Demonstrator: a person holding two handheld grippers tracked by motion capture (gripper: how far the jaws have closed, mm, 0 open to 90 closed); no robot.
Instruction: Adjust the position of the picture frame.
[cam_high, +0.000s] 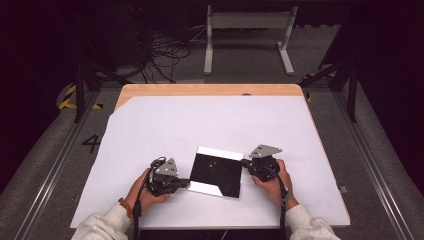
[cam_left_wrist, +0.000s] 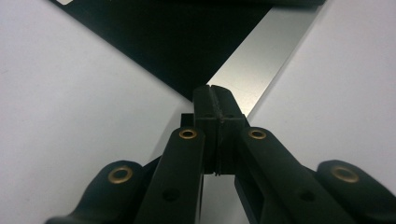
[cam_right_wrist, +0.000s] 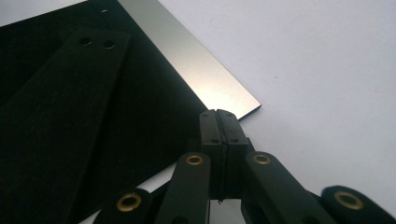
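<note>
A flat square black plate (cam_high: 217, 172) with shiny silver strips along two edges lies on the white sheet (cam_high: 200, 120), near the table's front. My left gripper (cam_high: 186, 184) is at the plate's near left corner, jaws shut with nothing between them. In the left gripper view the closed tips (cam_left_wrist: 215, 91) rest at the edge of the plate (cam_left_wrist: 177, 42), by its silver strip. My right gripper (cam_high: 245, 162) is at the plate's far right corner, also shut and empty. In the right gripper view its tips (cam_right_wrist: 217, 114) meet the plate (cam_right_wrist: 93, 93) just beside the silver corner.
The white sheet covers most of a wooden table (cam_high: 210, 90). Bare sheet lies behind and to both sides of the plate. Beyond the table, on the floor, stand a white metal frame (cam_high: 247, 30) and a tangle of cables (cam_high: 160, 55).
</note>
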